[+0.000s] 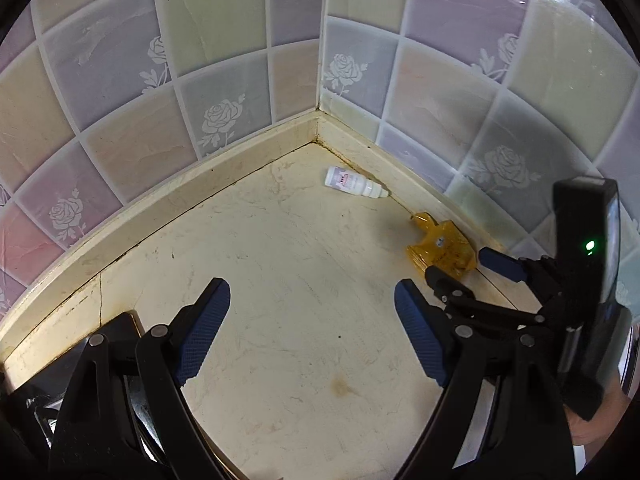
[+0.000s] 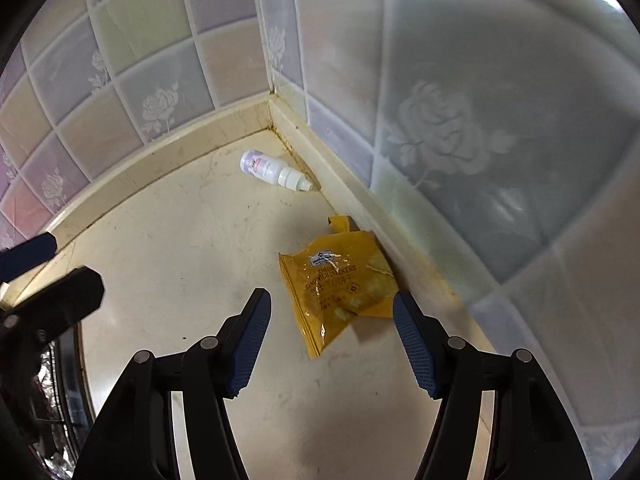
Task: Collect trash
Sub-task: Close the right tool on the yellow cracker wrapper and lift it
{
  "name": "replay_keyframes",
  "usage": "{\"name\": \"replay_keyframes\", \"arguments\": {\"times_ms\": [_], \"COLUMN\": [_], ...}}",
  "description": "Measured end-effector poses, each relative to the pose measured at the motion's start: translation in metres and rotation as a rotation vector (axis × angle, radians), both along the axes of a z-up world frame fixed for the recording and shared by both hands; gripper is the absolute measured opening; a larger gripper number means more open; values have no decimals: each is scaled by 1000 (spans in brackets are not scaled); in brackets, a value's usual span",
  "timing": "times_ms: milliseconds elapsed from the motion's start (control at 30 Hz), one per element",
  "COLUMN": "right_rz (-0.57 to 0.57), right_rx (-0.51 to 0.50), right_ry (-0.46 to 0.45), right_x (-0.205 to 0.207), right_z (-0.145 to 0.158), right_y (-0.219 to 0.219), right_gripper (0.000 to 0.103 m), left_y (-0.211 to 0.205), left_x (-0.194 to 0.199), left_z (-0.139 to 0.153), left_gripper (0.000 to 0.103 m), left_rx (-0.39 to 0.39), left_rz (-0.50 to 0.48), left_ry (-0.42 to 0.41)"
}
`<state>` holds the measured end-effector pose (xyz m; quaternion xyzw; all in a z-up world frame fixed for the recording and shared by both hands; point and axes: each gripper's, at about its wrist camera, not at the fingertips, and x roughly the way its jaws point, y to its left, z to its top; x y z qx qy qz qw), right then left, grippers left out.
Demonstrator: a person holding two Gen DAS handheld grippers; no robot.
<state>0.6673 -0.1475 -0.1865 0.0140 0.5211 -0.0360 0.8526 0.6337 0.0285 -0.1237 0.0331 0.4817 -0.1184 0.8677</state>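
Note:
A crumpled yellow cracker wrapper (image 2: 340,280) lies on the cream countertop (image 2: 192,248) against the right wall's ledge. My right gripper (image 2: 332,300) is open, its fingertips just short of the wrapper's near end. A small white bottle (image 2: 272,170) lies on its side near the corner. In the left wrist view, my left gripper (image 1: 312,292) is open and empty over bare counter, the bottle (image 1: 354,182) ahead of it and the wrapper (image 1: 442,246) to the right, with the right gripper (image 1: 460,272) beside it.
Pastel tiled walls with rose prints (image 1: 224,116) meet in a corner (image 1: 318,128) behind the trash. A stove edge with foil (image 2: 60,420) sits at the lower left. A cracked counter edge (image 1: 96,292) runs along the left wall.

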Motion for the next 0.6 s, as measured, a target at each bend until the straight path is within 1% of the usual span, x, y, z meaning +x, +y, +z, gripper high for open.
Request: {"name": "replay_keyframes", "arguments": {"times_ms": [67, 167, 200, 267, 300, 333, 367, 433, 467, 533, 600], "right_rz": [10, 23, 24, 17, 14, 19, 24, 42, 47, 52, 39], "right_rx": [-11, -26, -19, 8, 18, 29, 33, 37, 29, 28, 32], "right_ry": [15, 43, 54, 56, 54, 52, 50, 44, 40, 32, 16], "right_x": [8, 19, 22, 25, 26, 28, 28, 29, 29, 28, 25], "right_z": [-11, -26, -31, -35, -36, -37, -37, -37, -37, -36, -33], "right_y": [3, 6, 5, 3, 3, 3, 4, 8, 10, 13, 12], "right_gripper": [65, 55, 50, 48, 43, 37, 35, 20, 18, 7, 6], "left_y": [0, -2, -3, -5, -5, -6, -6, -7, -8, -10, -14], "left_x": [6, 12, 14, 17, 19, 20, 22, 28, 31, 38, 45], "left_z": [-2, -5, -7, -10, -12, -14, -15, -18, -19, -21, -23], "left_gripper": [83, 83, 83, 83, 83, 83, 83, 83, 83, 83, 83], "left_rx": [0, -1, 3, 6, 6, 6, 5, -2, -8, -18, -17], "left_rz": [3, -3, -6, -11, -14, -15, -15, -11, -10, -11, -13], "left_ry": [5, 14, 17, 22, 27, 31, 34, 40, 42, 46, 47]}}
